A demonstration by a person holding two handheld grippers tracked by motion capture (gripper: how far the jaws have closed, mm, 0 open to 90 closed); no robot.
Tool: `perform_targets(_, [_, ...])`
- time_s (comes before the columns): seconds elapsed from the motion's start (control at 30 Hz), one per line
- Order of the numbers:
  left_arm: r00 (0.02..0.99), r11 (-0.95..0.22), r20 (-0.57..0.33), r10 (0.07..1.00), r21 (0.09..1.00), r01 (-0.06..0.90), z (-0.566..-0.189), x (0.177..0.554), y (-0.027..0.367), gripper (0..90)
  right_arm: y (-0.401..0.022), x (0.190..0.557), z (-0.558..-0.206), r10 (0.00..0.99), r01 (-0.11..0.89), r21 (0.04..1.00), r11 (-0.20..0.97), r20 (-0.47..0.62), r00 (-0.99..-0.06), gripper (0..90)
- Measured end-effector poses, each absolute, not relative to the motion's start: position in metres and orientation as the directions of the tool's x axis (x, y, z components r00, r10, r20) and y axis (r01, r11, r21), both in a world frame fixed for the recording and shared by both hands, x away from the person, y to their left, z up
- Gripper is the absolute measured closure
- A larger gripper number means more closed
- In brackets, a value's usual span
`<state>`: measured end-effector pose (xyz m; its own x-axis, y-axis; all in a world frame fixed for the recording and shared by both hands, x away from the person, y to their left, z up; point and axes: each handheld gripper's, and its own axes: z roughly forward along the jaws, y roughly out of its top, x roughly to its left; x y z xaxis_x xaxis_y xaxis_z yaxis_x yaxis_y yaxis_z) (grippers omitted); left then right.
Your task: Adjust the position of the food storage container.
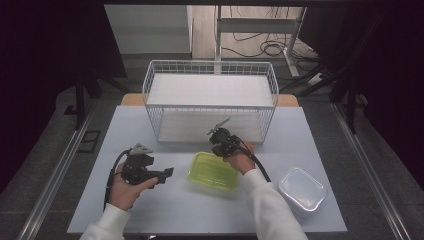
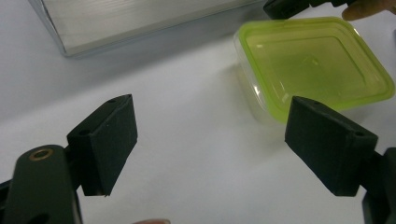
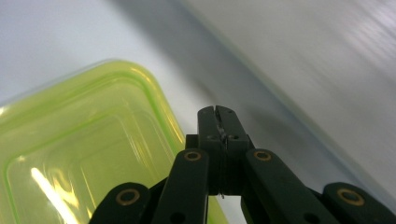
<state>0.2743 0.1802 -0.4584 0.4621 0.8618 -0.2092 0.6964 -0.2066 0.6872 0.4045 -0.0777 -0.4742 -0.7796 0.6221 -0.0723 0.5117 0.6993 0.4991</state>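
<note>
A shallow plastic box with a yellow-green lid [image 1: 212, 171] lies on the white table, in front of the wire basket. My right gripper [image 1: 220, 145] hovers at the box's far edge, its jaws shut with nothing between them. In the right gripper view the closed tips [image 3: 218, 122] sit just beside the green lid [image 3: 84, 154]. My left gripper [image 1: 167, 174] rests low to the left of the box, pointing at it, open and empty. Its pads [image 2: 107, 140] frame the green lid [image 2: 317, 60] in the left gripper view.
A white wire basket [image 1: 210, 100] stands at the back middle of the table. A clear plastic box with a clear lid [image 1: 301, 189] lies near the front right corner. The table's front edge runs just below both forearms.
</note>
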Motion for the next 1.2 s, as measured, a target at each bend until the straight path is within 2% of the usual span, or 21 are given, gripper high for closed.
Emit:
perform_targets(0.33, [0.454, -0.203, -0.211, 0.866, 0.681, 0.704, -0.46, 0.275, 0.183, 16.7, -0.049, 0.388, -0.476, 0.526, 0.433, 0.499, 0.751, -0.055, -0.849, 88.8])
perform_targets(0.57, [0.446, -0.197, -0.212, 0.869, 0.68, 0.706, -0.461, 0.275, 0.185, 16.7, -0.05, 0.386, -0.474, 0.527, 0.429, 0.504, 0.75, -0.062, -0.848, 88.8])
perform_targets(0.77, [0.441, -0.19, -0.216, 0.871, 0.679, 0.709, -0.461, 0.274, 0.187, 16.7, -0.081, 0.378, -0.456, 0.599, 0.474, 0.562, 0.678, -0.049, -0.799, 88.7])
perform_targets(0.97, [0.43, -0.157, -0.261, 0.864, 0.673, 0.723, -0.459, 0.275, 0.187, 17.8, -0.123, 0.354, -0.447, 0.661, 0.528, 0.622, 0.577, 0.023, -0.75, 86.4])
perform_targets(1.0, [0.421, -0.141, -0.271, 0.866, 0.675, 0.725, -0.458, 0.275, 0.188, 17.8, -0.137, 0.343, -0.445, 0.682, 0.536, 0.648, 0.541, 0.035, -0.731, 72.9])
perform_targets(1.03, [0.421, -0.141, -0.271, 0.866, 0.675, 0.725, -0.458, 0.275, 0.188, 17.8, -0.137, 0.343, -0.445, 0.682, 0.536, 0.648, 0.541, 0.035, -0.731, 72.9])
perform_targets(1.07, [0.414, -0.129, -0.28, 0.866, 0.675, 0.727, -0.457, 0.275, 0.189, 17.8, -0.148, 0.333, -0.444, 0.702, 0.561, 0.661, 0.499, 0.072, -0.709, 55.7])
perform_targets(1.1, [0.414, -0.129, -0.28, 0.866, 0.675, 0.727, -0.457, 0.275, 0.189, 17.8, -0.148, 0.333, -0.444, 0.702, 0.561, 0.661, 0.499, 0.072, -0.709, 55.7])
perform_targets(1.13, [0.403, -0.118, -0.285, 0.87, 0.674, 0.729, -0.457, 0.275, 0.188, 17.7, -0.158, 0.325, -0.445, 0.697, 0.581, 0.651, 0.489, 0.109, -0.709, 40.5])
perform_targets(1.2, [0.398, -0.113, -0.285, 0.872, 0.673, 0.731, -0.457, 0.275, 0.187, 17.6, -0.166, 0.318, -0.447, 0.687, 0.592, 0.645, 0.484, 0.139, -0.713, 31.3])
